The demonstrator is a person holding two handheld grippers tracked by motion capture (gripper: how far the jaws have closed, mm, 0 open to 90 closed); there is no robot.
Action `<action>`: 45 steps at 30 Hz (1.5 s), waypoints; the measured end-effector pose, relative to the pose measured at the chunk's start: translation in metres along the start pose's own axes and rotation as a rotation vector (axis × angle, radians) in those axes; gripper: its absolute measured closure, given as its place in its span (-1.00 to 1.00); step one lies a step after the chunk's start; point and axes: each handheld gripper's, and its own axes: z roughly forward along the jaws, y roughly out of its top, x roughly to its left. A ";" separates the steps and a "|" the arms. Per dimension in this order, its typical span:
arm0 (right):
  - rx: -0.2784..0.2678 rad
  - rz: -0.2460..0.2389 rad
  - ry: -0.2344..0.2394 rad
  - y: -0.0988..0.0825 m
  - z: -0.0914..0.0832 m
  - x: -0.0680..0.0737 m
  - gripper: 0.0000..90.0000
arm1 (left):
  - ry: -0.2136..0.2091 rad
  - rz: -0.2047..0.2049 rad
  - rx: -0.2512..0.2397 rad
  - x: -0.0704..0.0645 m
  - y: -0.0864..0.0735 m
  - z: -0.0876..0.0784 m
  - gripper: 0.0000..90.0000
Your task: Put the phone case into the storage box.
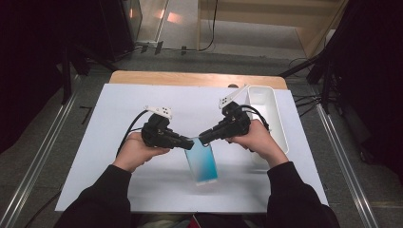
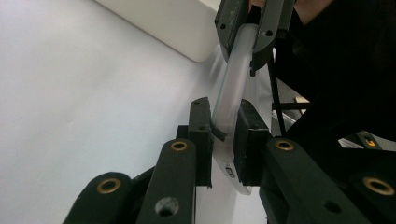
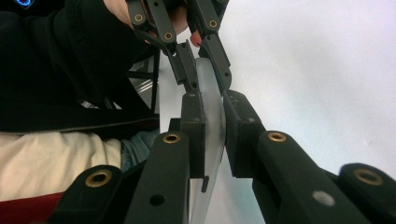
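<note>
A flat phone (image 1: 204, 164) with a blue-to-white face hangs tilted above the white table cover (image 1: 114, 156), its top edge gripped from both sides. My left gripper (image 1: 190, 142) comes in from the left and is shut on that top edge. My right gripper (image 1: 203, 137) comes in from the right and is shut on the same edge, close beside it. In the left gripper view, my left gripper (image 2: 224, 114) clamps the phone's pale rim (image 2: 233, 74), with my right gripper (image 2: 245, 35) farther up it. The right gripper view has my right gripper (image 3: 212, 100) on the phone (image 3: 212, 128) and my left gripper (image 3: 201, 51) beyond.
A long white bin (image 1: 281, 126) stands along the right side of the table, just behind the right hand; its wall (image 2: 177, 23) appears in the left gripper view. Bare wooden table edge (image 1: 190, 78) lies at the back. The person's dark sleeves come in at the bottom.
</note>
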 end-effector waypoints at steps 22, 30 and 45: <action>-0.004 0.017 -0.012 -0.001 0.001 0.003 0.50 | -0.026 -0.039 0.007 -0.004 0.002 -0.003 0.78; -0.067 0.006 -0.066 -0.003 -0.010 0.009 0.02 | -0.015 -0.053 0.003 -0.005 0.004 -0.006 0.78; -0.143 -0.011 -0.175 -0.021 -0.011 0.007 -0.60 | 0.022 -0.094 -0.015 -0.005 0.005 -0.021 0.78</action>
